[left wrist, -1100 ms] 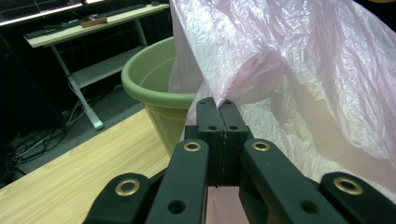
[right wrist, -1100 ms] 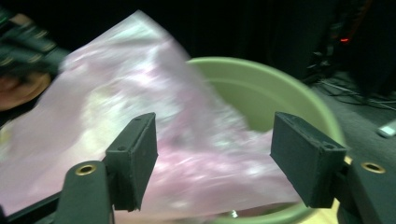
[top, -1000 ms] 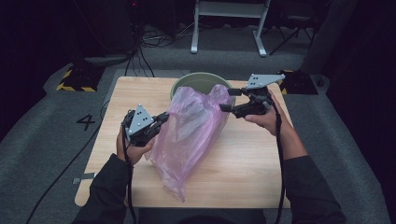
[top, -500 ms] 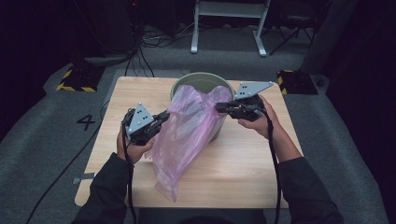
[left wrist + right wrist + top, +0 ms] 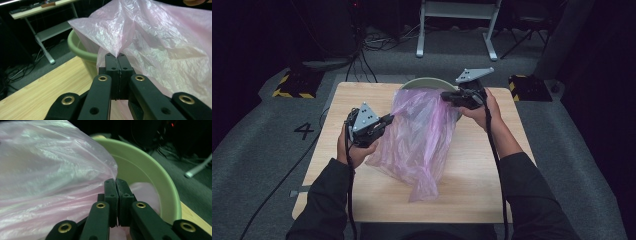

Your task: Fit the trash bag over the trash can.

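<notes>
High view, both claws clamping pink bag (image 5: 422, 135) edges, right gripper view, green bowl's (image 5: 160, 185) hollow inside

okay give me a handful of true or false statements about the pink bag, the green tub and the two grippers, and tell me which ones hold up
1. The left gripper is shut on the pink bag. True.
2. The right gripper hangs open, clear of the bag. False: its jaws have just closed and are pinched together on the bag's edge.
3. The green tub stands at the far side of the wooden table. True.
4. The whole bag is tucked inside the tub. False: most of it is spread between the grippers and trails down onto the table towards the person.
5. The tub lies tipped on its side. False: it stands upright with its mouth up.
</notes>
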A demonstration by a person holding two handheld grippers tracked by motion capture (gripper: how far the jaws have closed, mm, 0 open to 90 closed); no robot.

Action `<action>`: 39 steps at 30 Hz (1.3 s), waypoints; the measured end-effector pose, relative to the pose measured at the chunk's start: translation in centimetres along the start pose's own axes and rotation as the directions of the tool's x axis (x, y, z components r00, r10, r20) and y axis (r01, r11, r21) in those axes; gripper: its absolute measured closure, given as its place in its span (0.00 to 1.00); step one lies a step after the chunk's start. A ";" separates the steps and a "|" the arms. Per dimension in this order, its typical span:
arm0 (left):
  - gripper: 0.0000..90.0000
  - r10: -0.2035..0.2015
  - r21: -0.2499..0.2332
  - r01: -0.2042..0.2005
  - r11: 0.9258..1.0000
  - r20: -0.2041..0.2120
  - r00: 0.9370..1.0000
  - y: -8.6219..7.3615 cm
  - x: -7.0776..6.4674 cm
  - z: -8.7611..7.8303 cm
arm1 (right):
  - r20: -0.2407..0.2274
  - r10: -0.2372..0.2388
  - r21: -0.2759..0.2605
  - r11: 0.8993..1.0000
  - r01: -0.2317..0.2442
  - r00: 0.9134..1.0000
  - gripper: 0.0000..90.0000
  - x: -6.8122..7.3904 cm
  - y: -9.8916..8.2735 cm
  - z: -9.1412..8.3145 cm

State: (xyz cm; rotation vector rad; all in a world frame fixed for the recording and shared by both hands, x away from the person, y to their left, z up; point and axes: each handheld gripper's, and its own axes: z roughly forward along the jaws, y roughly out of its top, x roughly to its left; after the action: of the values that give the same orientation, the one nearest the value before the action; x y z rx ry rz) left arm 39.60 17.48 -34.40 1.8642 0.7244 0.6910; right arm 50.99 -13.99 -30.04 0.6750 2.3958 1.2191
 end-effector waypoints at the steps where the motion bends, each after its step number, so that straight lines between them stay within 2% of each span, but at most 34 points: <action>1: 0.99 0.000 0.000 0.000 1.000 0.000 1.000 0.0 0.0 0.0 | 0.008 0.003 0.017 1.000 -0.003 1.000 0.98 -0.2 0.1 0.4; 3: 0.93 -0.018 0.014 0.018 1.000 0.005 1.000 -0.2 0.5 0.4 | 0.018 0.002 0.045 0.999 -0.003 1.000 0.98 -0.5 0.2 1.2; 5: 0.79 -0.048 0.010 0.048 0.999 0.001 0.999 -0.3 0.8 0.4 | 0.026 0.004 0.065 0.998 -0.006 1.000 0.98 -0.7 0.2 1.8; 6: 0.77 -0.048 0.010 0.048 0.999 0.001 0.999 -0.3 0.8 0.4 | 0.026 0.004 0.065 0.998 -0.006 1.000 0.98 -0.7 0.2 1.8; 7: 0.77 -0.072 -0.006 0.072 0.997 0.016 0.997 -0.5 1.0 0.3 | 0.031 0.003 0.079 0.997 -0.005 1.000 0.98 -0.9 0.2 2.1; 8: 0.59 -0.088 -0.013 0.088 0.996 0.028 0.996 -0.7 1.1 0.1 | 0.041 0.015 0.090 0.996 -0.019 0.999 0.98 -1.3 0.0 2.4; 11: 0.39 -0.084 -0.015 0.085 0.996 0.041 0.996 -0.9 0.9 -0.3 | 0.062 0.023 0.109 0.994 -0.029 0.998 0.98 -1.9 -0.4 2.6; 12: 0.39 -0.074 -0.019 0.075 0.997 0.047 0.996 -1.0 0.7 -0.6 | 0.062 0.023 0.109 0.994 -0.029 0.998 0.98 -1.9 -0.4 2.6; 13: 0.34 -0.069 -0.023 0.070 0.997 0.064 0.996 -1.2 0.4 -0.9 | 0.068 0.025 0.108 0.994 -0.032 0.997 0.98 -2.1 -0.5 2.6; 14: 0.25 -0.067 -0.026 0.070 0.997 0.117 0.991 -1.6 -0.3 -1.4 | 0.087 0.029 0.111 0.993 -0.038 0.996 0.96 -2.4 -0.7 2.7; 16: 0.19 -0.044 -0.015 0.047 0.999 0.168 0.985 -2.2 -1.2 -1.9 | 0.093 0.018 0.111 0.993 -0.028 0.995 0.93 -2.6 -0.9 2.7; 17: 0.18 -0.044 -0.015 0.047 0.999 0.168 0.985 -2.2 -1.2 -1.9 | 0.097 0.005 0.111 0.994 -0.016 0.995 0.92 -2.6 -1.0 2.7; 19: 0.18 -0.033 0.006 0.032 0.999 0.193 0.981 -3.1 -2.2 -2.0 | 0.100 -0.001 0.109 0.994 -0.010 0.995 0.90 -2.6 -1.1 2.7; 20: 0.18 -0.038 0.027 0.034 0.999 0.204 0.978 -3.6 -2.6 -1.9 | 0.109 -0.002 0.099 0.995 -0.009 0.994 0.84 -2.7 -1.3 2.5; 21: 0.19 -0.042 0.045 0.034 0.998 0.202 0.978 -4.0 -2.9 -1.7 | 0.116 0.002 0.097 0.995 -0.013 0.993 0.82 -2.7 -1.4 2.4; 22: 0.26 -0.042 0.045 0.034 0.998 0.202 0.978 -4.0 -2.9 -1.7 | 0.123 0.004 0.093 0.996 -0.016 0.992 0.75 -2.7 -1.5 2.3; 23: 0.32 -0.049 0.051 0.039 0.998 0.218 0.975 -4.4 -3.0 -1.3 | 0.128 0.006 0.081 0.997 -0.017 0.992 0.69 -2.7 -1.5 2.0; 24: 0.35 -0.053 0.064 0.040 0.997 0.208 0.977 -4.6 -3.1 -0.9 | 0.125 0.015 0.065 0.998 -0.023 0.992 0.65 -2.6 -1.5 1.7; 25: 0.43 -0.053 0.064 0.040 0.997 0.208 0.977 -4.6 -3.1 -0.9 | 0.125 0.015 0.065 0.998 -0.023 0.992 0.65 -2.6 -1.5 1.7; 26: 0.56 -0.053 0.074 0.038 0.997 0.200 0.978 -4.7 -3.1 -0.5 | 0.100 0.026 0.010 1.000 -0.027 0.995 0.53 -2.0 -1.5 0.3; 27: 0.56 -0.046 0.075 0.032 0.997 0.193 0.980 -4.7 -3.1 -0.3 | 0.100 0.026 0.010 1.000 -0.027 0.995 0.53 -2.0 -1.5 0.3; 28: 0.71 -0.035 0.074 0.022 0.997 0.180 0.983 -4.7 -3.1 0.1 | 0.085 0.018 -0.023 1.000 -0.016 0.996 0.46 -1.5 -1.4 -1.0; 29: 0.76 -0.035 0.074 0.022 0.997 0.180 0.983 -4.7 -3.1 0.1 | 0.085 0.018 -0.023 1.000 -0.016 0.996 0.46 -1.5 -1.4 -1.0; 30: 0.80 -0.029 0.065 0.018 0.998 0.175 0.984 -4.7 -3.1 0.2 | 0.035 0.016 -0.066 0.998 -0.014 0.999 0.41 -1.0 -1.6 -2.6; 31: 0.84 -0.012 0.051 0.004 0.999 0.157 0.988 -4.7 -3.2 0.3 | 0.026 0.005 -0.083 0.997 -0.002 1.000 0.40 -0.6 -1.8 -3.4; 32: 0.88 -0.012 0.051 0.004 0.999 0.157 0.988 -4.7 -3.2 0.3 | 0.026 0.005 -0.083 0.997 -0.002 1.000 0.40 -0.6 -1.8 -3.4; 33: 0.90 -0.013 0.038 0.007 0.999 0.153 0.988 -4.6 -3.3 0.2 | -0.012 -0.014 -0.132 0.991 0.013 1.000 0.37 0.5 -2.8 -5.3; 34: 0.93 -0.006 0.036 0.001 0.999 0.150 0.989 -4.6 -3.3 0.2 | -0.032 -0.024 -0.144 0.989 0.019 0.999 0.37 0.9 -3.2 -5.9; 35: 0.95 -0.006 0.036 0.001 0.999 0.150 0.989 -4.6 -3.3 0.2 | -0.032 -0.024 -0.144 0.989 0.019 0.999 0.37 0.9 -3.2 -5.9; 36: 0.97 0.000 0.022 -0.003 1.000 0.143 0.990 -4.5 -3.4 0.0 | -0.059 -0.077 -0.163 0.984 0.066 0.995 0.32 2.6 -4.7 -7.5; 39: 0.97 0.008 0.027 -0.012 1.000 0.149 0.989 -4.5 -3.6 -0.2 | -0.099 -0.134 -0.200 0.973 0.112 0.986 0.31 5.0 -6.9 -9.3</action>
State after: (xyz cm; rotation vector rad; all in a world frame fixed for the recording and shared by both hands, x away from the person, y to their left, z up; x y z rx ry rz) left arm 36.27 16.48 -38.97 1.9231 0.6314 0.5439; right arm 40.36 -20.71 -31.01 0.4023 2.3267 1.4467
